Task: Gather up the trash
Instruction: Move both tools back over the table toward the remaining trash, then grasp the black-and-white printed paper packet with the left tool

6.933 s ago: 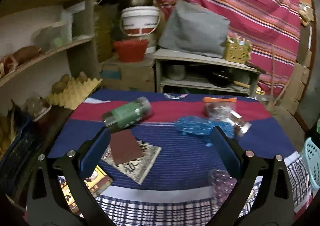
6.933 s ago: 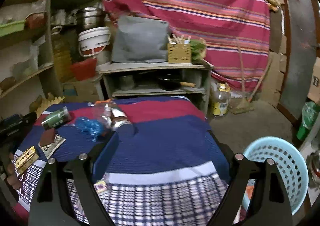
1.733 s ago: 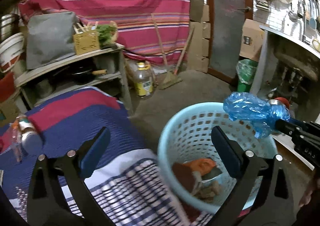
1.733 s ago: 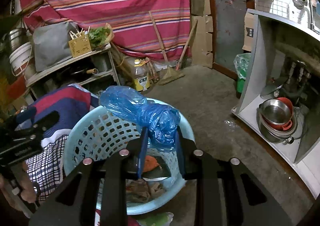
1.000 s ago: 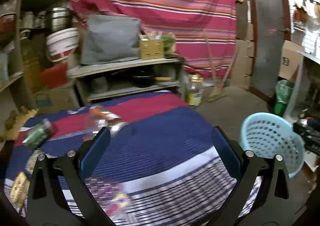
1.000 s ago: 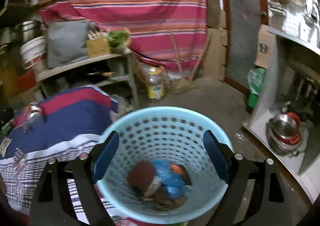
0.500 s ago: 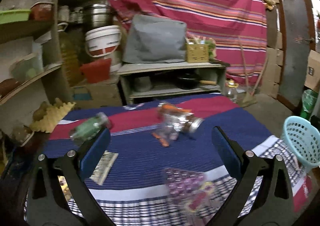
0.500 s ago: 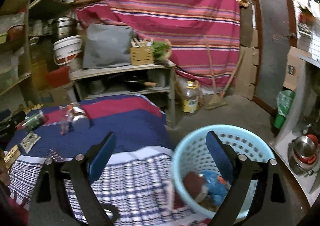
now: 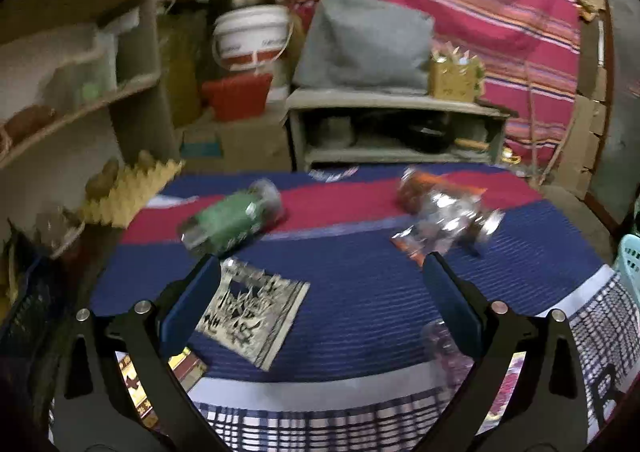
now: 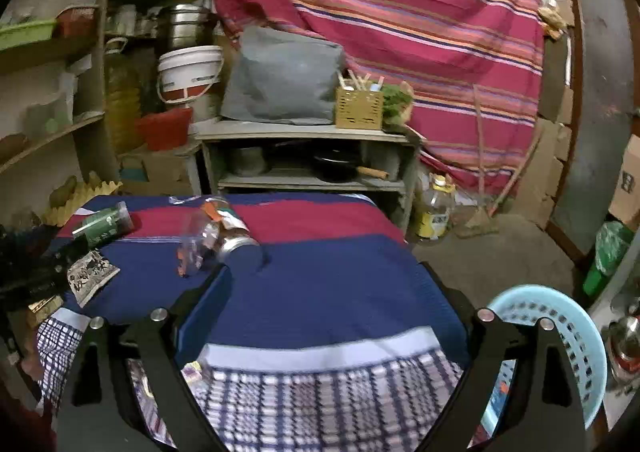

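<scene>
Both claws gape empty; only the right view shows the blue basket (image 10: 560,336) fully.

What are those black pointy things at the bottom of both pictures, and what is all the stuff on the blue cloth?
Those are grabbing tools. A person holds one in each hand, and each has a small camera looking out between its two fingers. One picture is from the left gripper, the other from the right gripper. Both are open and hold nothing. They look at a table covered with a blue and red cloth. On it lie a green bottle, a printed wrapper and a clear crumpled bottle with an orange bit. Beside the table, on the floor, stands a light blue basket for the trash.
</scene>
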### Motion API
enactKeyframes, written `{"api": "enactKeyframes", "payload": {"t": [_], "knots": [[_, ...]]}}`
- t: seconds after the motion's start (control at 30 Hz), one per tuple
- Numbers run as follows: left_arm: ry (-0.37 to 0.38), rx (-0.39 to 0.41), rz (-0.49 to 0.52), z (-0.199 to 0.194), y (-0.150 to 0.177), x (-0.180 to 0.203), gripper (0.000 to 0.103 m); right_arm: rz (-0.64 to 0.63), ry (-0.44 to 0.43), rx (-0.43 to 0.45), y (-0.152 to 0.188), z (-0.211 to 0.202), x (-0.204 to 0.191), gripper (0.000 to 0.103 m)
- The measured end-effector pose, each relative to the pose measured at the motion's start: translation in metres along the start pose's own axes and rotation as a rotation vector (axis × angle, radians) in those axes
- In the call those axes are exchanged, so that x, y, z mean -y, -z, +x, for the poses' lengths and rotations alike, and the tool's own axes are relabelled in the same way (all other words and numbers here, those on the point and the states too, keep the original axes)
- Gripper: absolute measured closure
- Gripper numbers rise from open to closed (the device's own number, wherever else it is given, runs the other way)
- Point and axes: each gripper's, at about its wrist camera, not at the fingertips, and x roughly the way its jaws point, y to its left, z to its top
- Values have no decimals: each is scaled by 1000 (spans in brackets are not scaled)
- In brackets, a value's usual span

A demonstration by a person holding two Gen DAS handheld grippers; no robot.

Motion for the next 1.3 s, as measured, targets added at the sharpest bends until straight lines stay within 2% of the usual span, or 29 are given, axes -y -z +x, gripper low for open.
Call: {"api": "enactKeyframes", "payload": {"t": [0.2,0.37,0.43,0.67,0.77,0.83,0.93,1.17,1.23,1.27,1.3], "knots": [[-17,-86,-48,30,15,-21,6,23,-41,-27,-12,35,-32,13],[-46,-149,-81,54,24,-38,6,-14,-55,-49,-1,56,-52,13],[-84,-167,-65,65,26,-43,6,-32,-58,-71,3,64,-55,13],[-45,-259,-101,92,27,-53,6,-31,-40,-109,9,76,-39,13],[-8,-309,-99,103,29,-52,17,-25,-35,-123,10,80,-33,13],[-4,-361,-99,114,31,-52,19,-27,-31,-131,11,82,-31,13],[-7,-355,-96,115,31,-52,26,-26,-29,-139,14,81,-29,13],[17,-339,-35,110,30,-50,63,-30,-45,-154,18,83,-33,13],[51,-335,-41,109,29,-54,74,-41,-48,-153,19,83,-36,13],[64,-333,-44,108,28,-54,84,-43,-49,-153,19,83,-36,13],[73,-332,-38,106,27,-53,85,-44,-52,-154,20,84,-38,13]]}}
